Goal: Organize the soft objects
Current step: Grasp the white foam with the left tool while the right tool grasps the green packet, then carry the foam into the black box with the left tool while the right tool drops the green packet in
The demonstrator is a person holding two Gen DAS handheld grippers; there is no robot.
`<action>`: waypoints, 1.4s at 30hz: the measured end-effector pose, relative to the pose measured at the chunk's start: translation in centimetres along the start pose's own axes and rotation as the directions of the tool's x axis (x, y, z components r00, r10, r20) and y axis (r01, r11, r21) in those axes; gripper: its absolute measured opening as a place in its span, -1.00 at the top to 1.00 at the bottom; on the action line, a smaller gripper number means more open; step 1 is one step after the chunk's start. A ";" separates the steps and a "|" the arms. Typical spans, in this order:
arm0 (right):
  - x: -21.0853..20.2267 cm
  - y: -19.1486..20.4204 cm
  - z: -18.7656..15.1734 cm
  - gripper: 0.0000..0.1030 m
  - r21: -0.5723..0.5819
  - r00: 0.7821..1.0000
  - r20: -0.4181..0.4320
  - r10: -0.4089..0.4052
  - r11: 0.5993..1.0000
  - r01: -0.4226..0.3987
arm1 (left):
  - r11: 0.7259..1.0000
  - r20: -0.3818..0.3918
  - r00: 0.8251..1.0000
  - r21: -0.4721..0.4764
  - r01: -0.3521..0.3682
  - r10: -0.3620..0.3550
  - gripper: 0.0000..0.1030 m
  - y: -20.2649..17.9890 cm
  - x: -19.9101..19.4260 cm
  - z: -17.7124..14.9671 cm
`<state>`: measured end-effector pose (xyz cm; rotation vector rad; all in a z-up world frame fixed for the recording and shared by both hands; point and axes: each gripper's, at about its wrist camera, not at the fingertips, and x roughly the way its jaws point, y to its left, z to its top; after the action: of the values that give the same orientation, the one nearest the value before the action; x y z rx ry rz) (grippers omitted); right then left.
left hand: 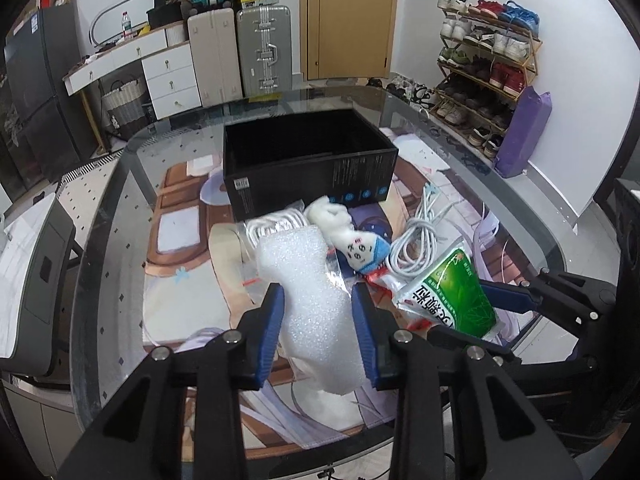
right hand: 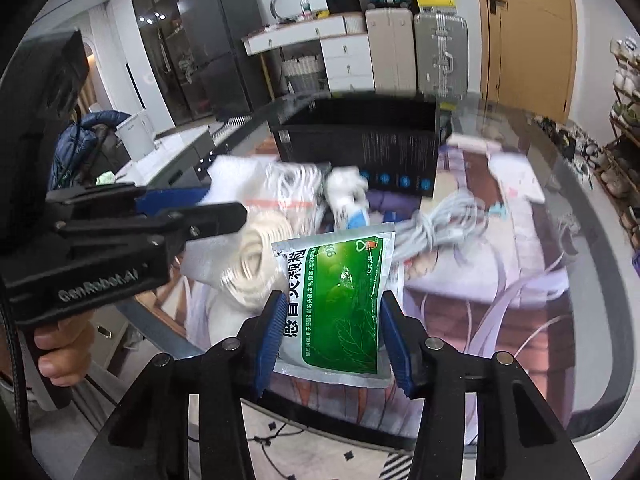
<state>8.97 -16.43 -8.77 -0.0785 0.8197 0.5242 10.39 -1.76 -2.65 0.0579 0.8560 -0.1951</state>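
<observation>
My left gripper (left hand: 319,300) is shut on a white foam sheet (left hand: 310,296) and holds it above the table. My right gripper (right hand: 330,312) is shut on a green medicine pouch (right hand: 340,300), lifted over the table's near edge; the pouch also shows in the left wrist view (left hand: 452,296). An open black box (left hand: 308,160) stands on the printed mat beyond both; it also shows in the right wrist view (right hand: 360,140). A small white and blue plush toy (left hand: 352,236) lies in front of the box.
A coiled white cable (left hand: 412,240) lies right of the plush. A bagged white cable (left hand: 276,222) lies under the foam. The glass table (left hand: 500,184) has a rounded edge. Suitcases (left hand: 262,48), drawers and a shoe rack (left hand: 484,68) stand beyond.
</observation>
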 end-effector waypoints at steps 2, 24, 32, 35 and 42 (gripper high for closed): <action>-0.5 0.0 0.9 0.07 0.003 1.000 0.021 0.004 1.000 -0.004 | 1.000 0.014 1.000 0.001 -0.006 0.006 0.35 0.2 -0.2 0.6; 2.8 -0.9 11.7 0.07 -0.054 0.989 0.112 -0.094 0.993 0.100 | 0.994 0.112 0.993 -0.101 0.039 -0.028 0.35 4.5 2.1 8.4; 6.4 -2.9 15.1 0.07 -0.041 0.985 0.114 -0.132 0.990 0.138 | 0.985 0.094 0.995 -0.167 0.042 -0.026 0.35 6.0 5.4 10.6; 7.7 -3.3 16.3 0.07 -0.053 0.983 0.123 -0.136 0.988 0.144 | 0.980 0.090 0.995 -0.196 0.047 -0.030 0.35 6.7 6.2 11.2; 10.8 -4.0 18.0 0.07 -0.037 0.987 0.097 -0.127 0.991 0.131 | 0.976 0.078 0.997 -0.212 0.040 -0.024 0.35 7.1 7.9 11.6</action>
<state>29.11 -10.69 -4.62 -0.1450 0.7060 0.4207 25.45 2.59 -1.19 -0.1640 0.7987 -0.1336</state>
